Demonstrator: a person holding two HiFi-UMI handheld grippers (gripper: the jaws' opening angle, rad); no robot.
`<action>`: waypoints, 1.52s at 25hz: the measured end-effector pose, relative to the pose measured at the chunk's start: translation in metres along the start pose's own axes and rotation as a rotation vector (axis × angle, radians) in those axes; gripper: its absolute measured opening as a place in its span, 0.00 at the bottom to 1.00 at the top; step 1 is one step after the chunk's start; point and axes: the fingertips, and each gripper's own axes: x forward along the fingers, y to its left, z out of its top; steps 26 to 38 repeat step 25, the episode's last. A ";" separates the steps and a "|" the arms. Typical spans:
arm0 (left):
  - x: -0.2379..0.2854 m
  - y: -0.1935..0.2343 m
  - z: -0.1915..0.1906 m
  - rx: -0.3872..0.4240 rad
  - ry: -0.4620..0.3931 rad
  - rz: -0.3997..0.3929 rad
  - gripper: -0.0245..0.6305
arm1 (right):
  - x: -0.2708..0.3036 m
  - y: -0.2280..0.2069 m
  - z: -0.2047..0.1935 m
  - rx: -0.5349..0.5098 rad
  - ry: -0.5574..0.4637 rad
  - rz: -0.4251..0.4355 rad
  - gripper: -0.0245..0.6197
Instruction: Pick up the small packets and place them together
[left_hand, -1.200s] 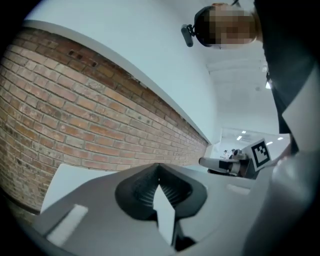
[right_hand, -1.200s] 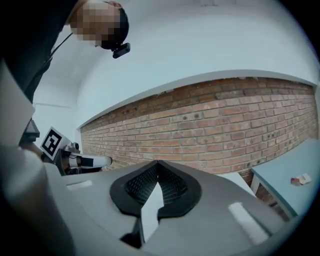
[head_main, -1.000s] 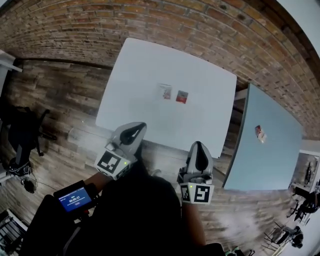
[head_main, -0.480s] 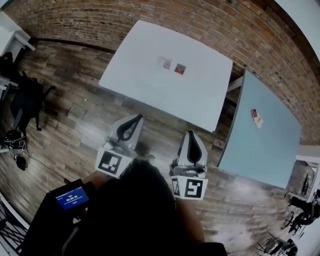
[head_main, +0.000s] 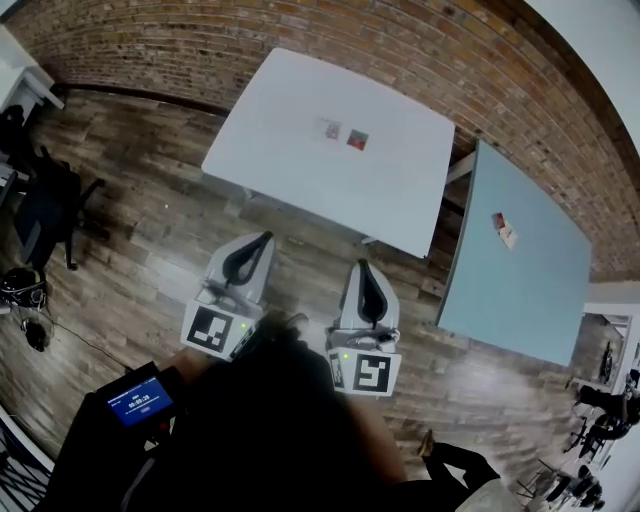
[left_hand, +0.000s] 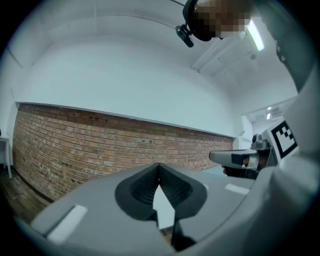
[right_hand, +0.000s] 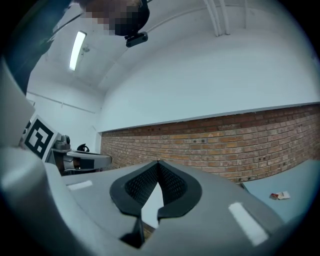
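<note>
Left hand-held gripper (head_main: 263, 240) and right hand-held gripper (head_main: 362, 268) are hovering level, closed, empty.
Small packets (head_main: 330, 128) are lying together on the white desk (head_main: 290, 100) ahead; possibly another packet (head_main: 503, 229) on the blue desk (head_main: 520, 290).

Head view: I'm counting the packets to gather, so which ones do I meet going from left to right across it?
Pale packet → red packet, both on the white table → red-and-white packet on the blue table.
</note>
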 end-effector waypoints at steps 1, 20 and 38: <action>-0.003 0.002 -0.002 -0.006 0.003 -0.001 0.04 | 0.000 0.003 -0.003 -0.001 0.008 -0.003 0.04; 0.001 -0.003 0.007 -0.035 -0.030 -0.045 0.04 | -0.001 0.003 0.001 -0.011 0.001 -0.037 0.04; 0.002 0.001 0.005 -0.040 -0.026 -0.045 0.04 | 0.003 0.007 0.003 -0.013 -0.003 -0.030 0.04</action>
